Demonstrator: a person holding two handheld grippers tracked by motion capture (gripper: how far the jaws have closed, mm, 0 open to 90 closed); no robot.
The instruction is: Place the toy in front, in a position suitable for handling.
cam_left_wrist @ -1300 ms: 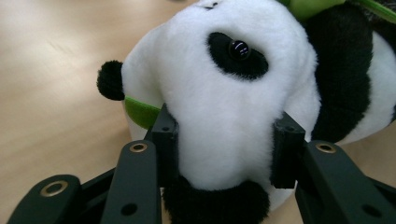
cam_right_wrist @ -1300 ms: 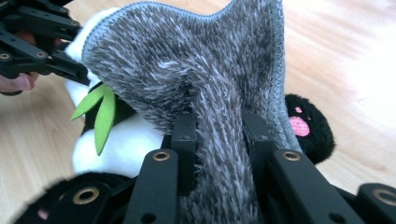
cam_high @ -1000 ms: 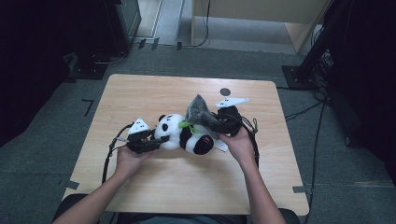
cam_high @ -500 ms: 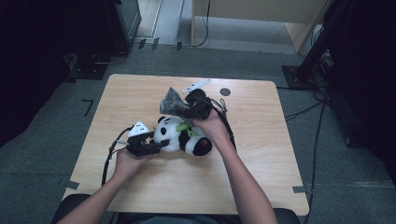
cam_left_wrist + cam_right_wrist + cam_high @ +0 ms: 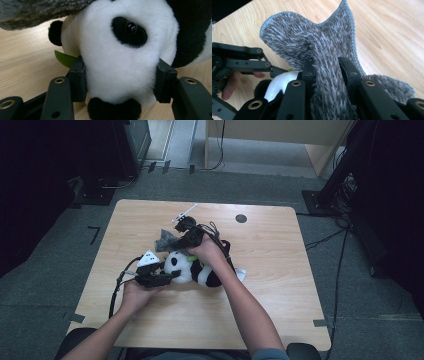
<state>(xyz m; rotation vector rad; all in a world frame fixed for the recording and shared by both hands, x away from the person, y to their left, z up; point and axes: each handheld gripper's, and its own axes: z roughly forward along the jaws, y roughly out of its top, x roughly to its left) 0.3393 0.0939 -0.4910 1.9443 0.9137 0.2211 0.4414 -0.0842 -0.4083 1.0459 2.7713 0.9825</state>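
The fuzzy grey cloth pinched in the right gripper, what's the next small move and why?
Probably lower the fuzzy grey cloth onto the plush panda's white head: the right gripper pinches it just above, while the left gripper clamps the head steady.

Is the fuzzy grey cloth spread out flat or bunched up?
Bunched up: the right gripper pinches the grey cloth, and its edges curl upward.

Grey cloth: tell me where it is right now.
In the high view the grey cloth hangs pinched in the right tongs over the table's middle, just beyond the toy panda's head.
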